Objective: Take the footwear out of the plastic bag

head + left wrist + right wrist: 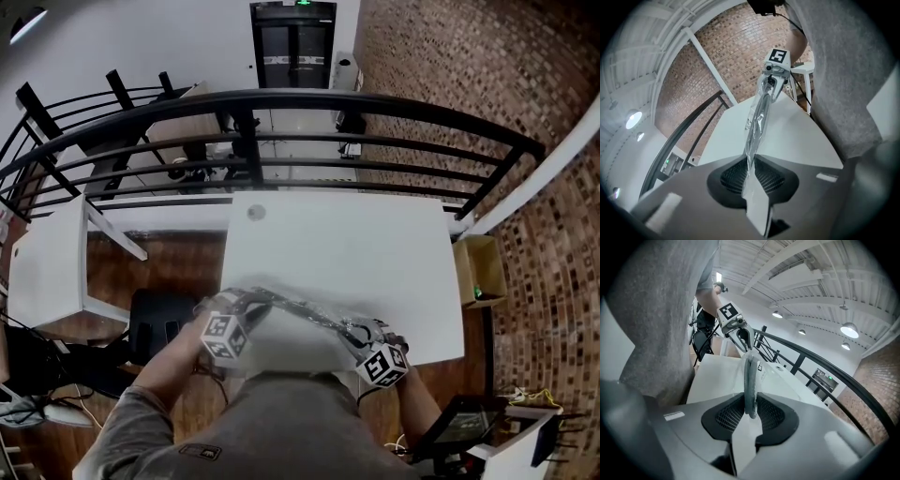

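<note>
1. Only the head view gives the layout. Both grippers are held at the near edge of the white table [356, 253], and the plastic bag [309, 314] is stretched between them just over that edge.
2. The left gripper view shows what the head view cannot. The left gripper [751, 176] has its jaws almost together and pinches nothing but thin clear film of the bag. From there the bag runs taut above the table toward the other gripper.
3. The right gripper view adds the contents. The right gripper [751, 412] has its jaws a little wider, clamped on a thick grey strip. This is the footwear [750, 376], seen edge-on and wrapped in the bag's film above the table's near side (whether it is one piece or a pair, I cannot tell).
4. Counted, there are two grippers, each with one marker cube. There is one plastic bag, one grey piece of footwear that can be made out, and one table under them.
5. A black railing [281, 103] runs beyond the table's far edge. One cardboard box [480, 270] stands just off the table's right side, with a brick wall [469, 66] behind it.
</note>
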`<action>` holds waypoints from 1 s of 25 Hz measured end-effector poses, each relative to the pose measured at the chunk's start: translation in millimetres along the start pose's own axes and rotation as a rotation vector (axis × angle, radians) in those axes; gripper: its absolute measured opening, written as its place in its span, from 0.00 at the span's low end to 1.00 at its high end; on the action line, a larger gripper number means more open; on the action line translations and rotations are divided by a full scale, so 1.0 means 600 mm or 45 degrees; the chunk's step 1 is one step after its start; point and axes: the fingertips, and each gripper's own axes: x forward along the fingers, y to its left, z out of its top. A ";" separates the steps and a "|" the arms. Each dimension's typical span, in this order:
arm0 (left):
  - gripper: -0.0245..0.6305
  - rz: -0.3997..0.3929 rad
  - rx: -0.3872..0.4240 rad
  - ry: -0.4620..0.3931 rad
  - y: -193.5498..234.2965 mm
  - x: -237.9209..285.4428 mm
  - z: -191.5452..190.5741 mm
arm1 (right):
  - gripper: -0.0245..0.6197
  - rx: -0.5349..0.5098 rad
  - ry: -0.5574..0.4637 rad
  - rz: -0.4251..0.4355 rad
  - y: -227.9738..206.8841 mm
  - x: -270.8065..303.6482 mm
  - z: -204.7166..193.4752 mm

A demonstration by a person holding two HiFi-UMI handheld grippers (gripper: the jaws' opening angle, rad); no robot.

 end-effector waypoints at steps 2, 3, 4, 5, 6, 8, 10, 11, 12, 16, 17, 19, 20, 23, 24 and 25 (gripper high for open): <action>0.11 0.003 0.008 0.003 0.002 0.001 0.000 | 0.19 0.012 -0.006 0.000 0.000 -0.003 0.000; 0.11 0.004 0.016 0.008 0.003 0.001 0.000 | 0.19 0.019 -0.009 -0.001 0.000 -0.005 0.000; 0.11 0.007 0.025 0.014 0.003 0.002 -0.001 | 0.19 0.027 -0.013 -0.001 0.000 -0.009 -0.001; 0.11 0.011 0.032 0.022 0.004 0.001 -0.003 | 0.19 0.035 -0.017 -0.002 -0.001 -0.013 -0.001; 0.11 0.016 0.036 0.030 0.005 0.001 -0.005 | 0.19 0.042 -0.020 -0.003 -0.001 -0.017 -0.001; 0.11 0.025 0.029 0.042 0.007 0.001 -0.010 | 0.19 0.054 -0.021 -0.001 0.000 -0.022 -0.002; 0.14 0.025 0.004 0.036 0.008 0.003 -0.007 | 0.19 0.060 -0.016 0.001 0.001 -0.023 -0.005; 0.20 0.018 -0.010 0.024 0.008 0.004 -0.003 | 0.19 0.063 -0.012 0.002 0.002 -0.023 -0.007; 0.26 0.007 -0.023 0.008 0.008 0.004 0.002 | 0.19 0.065 -0.009 0.004 0.002 -0.023 -0.009; 0.43 -0.038 -0.040 -0.071 0.008 -0.003 0.035 | 0.19 0.070 -0.001 0.008 0.002 -0.023 -0.012; 0.44 -0.048 -0.029 -0.086 0.007 -0.003 0.045 | 0.19 0.069 -0.002 0.008 0.001 -0.023 -0.010; 0.44 -0.071 0.014 -0.100 0.001 0.005 0.065 | 0.19 0.064 -0.003 0.012 0.000 -0.022 -0.006; 0.44 -0.085 0.044 -0.097 -0.004 0.013 0.072 | 0.19 0.060 -0.003 0.015 0.000 -0.022 -0.005; 0.43 -0.105 0.139 -0.051 -0.019 0.041 0.078 | 0.19 0.046 -0.008 0.025 -0.001 -0.023 0.000; 0.41 -0.097 0.157 -0.033 -0.018 0.047 0.077 | 0.19 0.043 -0.013 0.027 -0.002 -0.022 0.003; 0.35 -0.085 0.168 -0.020 -0.017 0.050 0.075 | 0.19 0.042 -0.019 0.028 -0.002 -0.022 0.006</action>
